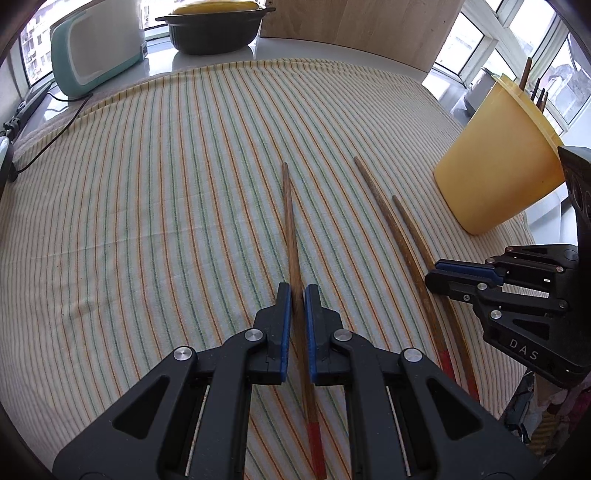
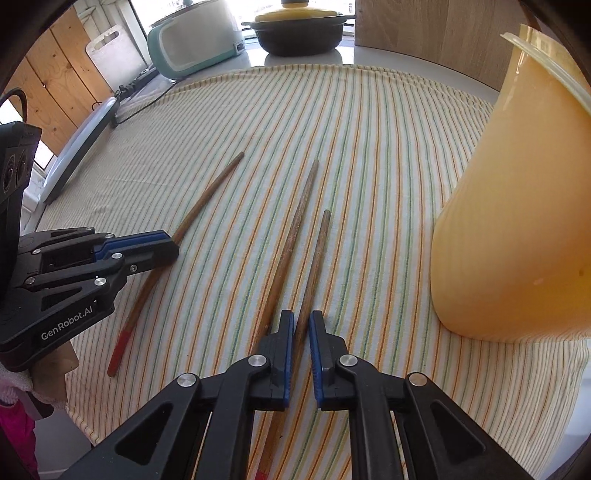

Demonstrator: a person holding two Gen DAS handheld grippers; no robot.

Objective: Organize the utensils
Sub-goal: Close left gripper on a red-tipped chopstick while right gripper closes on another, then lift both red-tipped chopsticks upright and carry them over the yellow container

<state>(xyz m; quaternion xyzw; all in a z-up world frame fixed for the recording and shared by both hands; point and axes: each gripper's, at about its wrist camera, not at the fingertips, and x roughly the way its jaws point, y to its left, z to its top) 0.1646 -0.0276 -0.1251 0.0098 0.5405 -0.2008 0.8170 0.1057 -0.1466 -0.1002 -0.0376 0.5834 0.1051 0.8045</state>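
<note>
Three brown wooden chopsticks with red ends lie on a striped cloth. My left gripper is shut on the left chopstick, which runs straight out between its blue pads. In the right wrist view, my right gripper is shut on the rightmost chopstick; the middle chopstick lies just left of its fingers. From the left wrist view the right gripper sits over that pair. A yellow cup stands to the right with several chopsticks in it.
A teal appliance with a black cable, a dark pot with a yellow lid and a wooden board line the back. A flat round white object sits at the left edge.
</note>
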